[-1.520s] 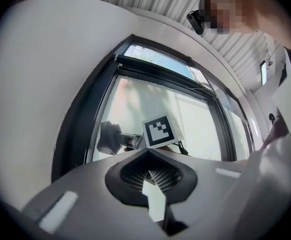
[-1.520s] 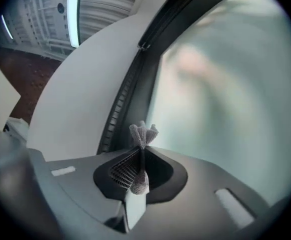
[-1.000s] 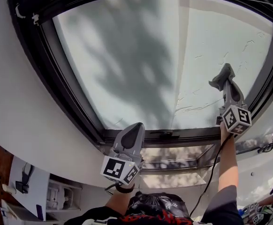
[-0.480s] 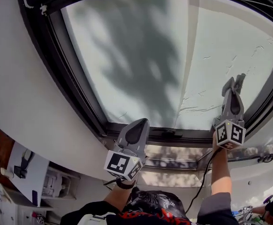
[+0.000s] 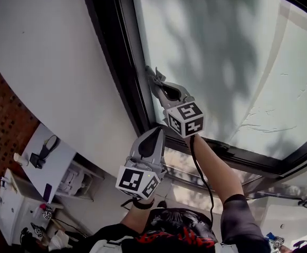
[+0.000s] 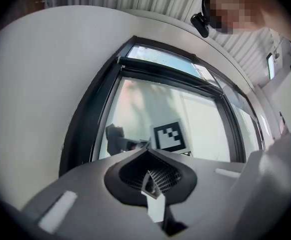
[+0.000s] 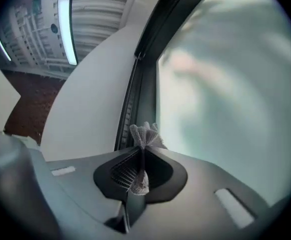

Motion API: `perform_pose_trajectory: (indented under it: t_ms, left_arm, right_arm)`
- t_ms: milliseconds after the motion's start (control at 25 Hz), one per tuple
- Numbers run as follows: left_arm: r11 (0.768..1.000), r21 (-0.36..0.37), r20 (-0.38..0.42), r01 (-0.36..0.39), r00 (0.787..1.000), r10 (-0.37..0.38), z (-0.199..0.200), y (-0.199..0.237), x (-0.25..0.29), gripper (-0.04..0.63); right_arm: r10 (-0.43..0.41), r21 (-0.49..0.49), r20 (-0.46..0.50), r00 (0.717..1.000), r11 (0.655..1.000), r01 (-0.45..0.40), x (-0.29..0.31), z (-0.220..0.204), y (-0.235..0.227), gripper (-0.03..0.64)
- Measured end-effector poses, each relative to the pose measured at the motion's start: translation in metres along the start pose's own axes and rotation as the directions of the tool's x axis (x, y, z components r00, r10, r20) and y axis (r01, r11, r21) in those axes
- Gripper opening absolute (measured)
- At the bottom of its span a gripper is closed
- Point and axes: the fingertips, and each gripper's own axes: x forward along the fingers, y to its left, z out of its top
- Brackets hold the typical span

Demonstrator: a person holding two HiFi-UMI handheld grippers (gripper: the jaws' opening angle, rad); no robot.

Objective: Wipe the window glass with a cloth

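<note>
The cloth [image 7: 145,134] is a small bunch of pale grey, open-weave mesh. It is pinched at its middle, so that a ruffled tuft fans out past the jaw tips and a shorter tail hangs down behind them. The right gripper [image 5: 152,77] has its jaws clamped tight on this bunch. It holds the cloth at the left edge of the window glass [image 5: 238,62], just beside the black frame [image 5: 116,51]. The tuft seems to touch the pane there, though the blur in the right gripper view makes the contact hard to confirm. The glass looks milky, with soft grey shadows across it and a few thin streaks toward its right side.

The left gripper [image 5: 154,136] hangs lower, below the window's bottom rail, with its jaws drawn together and nothing between them.

The only print is the black-and-white square pattern on the right marker cube [image 5: 186,118] and the left marker cube [image 5: 137,181].
</note>
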Motion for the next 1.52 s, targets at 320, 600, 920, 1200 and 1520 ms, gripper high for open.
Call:
perform_pose_trajectory:
  t_ms: [320, 600, 920, 1200, 1520]
  left_arm:
    - [0.999, -0.009, -0.02, 0.053, 0.998, -0.053, -0.004, -0.012, 0.01, -0.017]
    - [0.965, -0.047, -0.035, 0.257, 0.965, -0.258, -0.026, -0.084, 0.058, -0.017]
    - [0.93, -0.089, -0.043, 0.357, 0.931, -0.361, -0.041, -0.146, 0.075, -0.017]
    - [0.958, -0.042, -0.049, 0.283, 0.957, -0.285, -0.037, -0.123, 0.062, -0.017]
    - [1.0, 0.016, -0.041, 0.022, 0.999, -0.021, -0.011, -0.003, 0.013, -0.017]
  right_arm:
    - [-0.334, -0.116, 0.035, 0.942, 0.935, 0.335, -0.105, -0.001, -0.09, 0.025]
    - [-0.68, -0.158, 0.132, 0.722, 0.704, 0.692, -0.323, 0.054, -0.199, 0.025]
    - [-0.976, -0.074, 0.136, 0.167, 0.158, 0.985, -0.599, 0.079, -0.301, 0.025]
    - [-0.915, -0.034, 0.228, 0.332, 0.333, 0.942, -0.501, 0.065, -0.244, 0.026]
    - [-0.311, -0.081, 0.156, 0.937, 0.942, 0.326, -0.136, 0.013, -0.05, 0.026]
